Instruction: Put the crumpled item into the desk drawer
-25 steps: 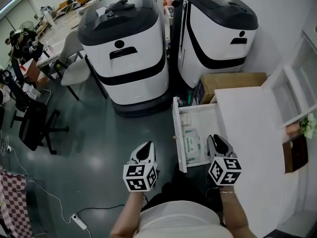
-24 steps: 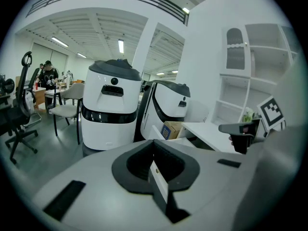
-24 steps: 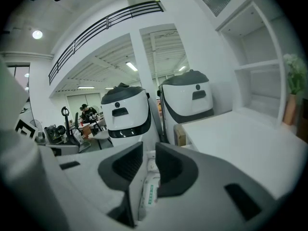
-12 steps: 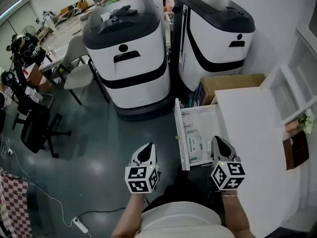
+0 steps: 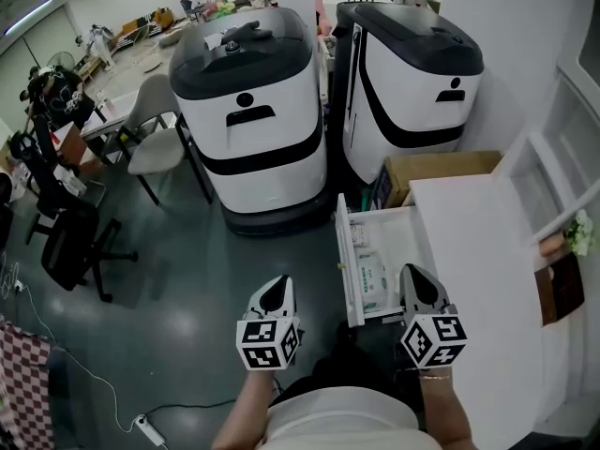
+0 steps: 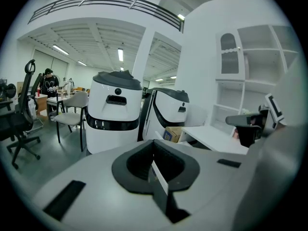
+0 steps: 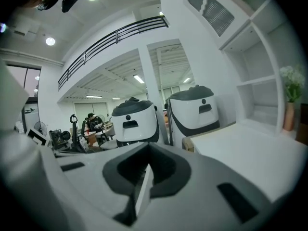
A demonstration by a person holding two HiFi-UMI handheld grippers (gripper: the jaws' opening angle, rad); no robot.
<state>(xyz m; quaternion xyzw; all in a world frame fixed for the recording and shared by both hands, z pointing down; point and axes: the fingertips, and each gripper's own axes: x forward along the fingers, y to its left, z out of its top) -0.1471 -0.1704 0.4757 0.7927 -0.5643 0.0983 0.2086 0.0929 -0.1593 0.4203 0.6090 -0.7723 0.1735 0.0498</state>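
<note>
Your left gripper (image 5: 274,293) is held low in front of your body, over the grey floor (image 5: 187,279), left of the drawer. In the left gripper view (image 6: 156,170) its jaws are pressed together with nothing between them.

Your right gripper (image 5: 415,284) sits level with it, above the near right corner of the drawer, by the desk edge. In the right gripper view (image 7: 143,177) the jaws are pressed together too, with nothing held.

Between the two grippers and just beyond them, the white drawer (image 5: 344,261) is pulled out from the desk (image 5: 478,242). A pale packet (image 5: 372,277) with green print lies inside, toward the near end. It is probably the crumpled item, but it is too small to be sure. Something smaller and pale lies past it at the far end of the drawer, not readable.

A power strip (image 5: 150,426) lies on the floor at lower left.

Past the desk's far end is a cardboard box (image 5: 436,169). To the right of the desk are a white shelf (image 5: 553,157) and flowers (image 5: 583,232).

Further off stand two big white-and-black machines, one left (image 5: 253,111) and one right (image 5: 412,68), side by side. A grey chair (image 5: 155,148) is left of them and a black office chair (image 5: 70,242) is nearer the left edge.
</note>
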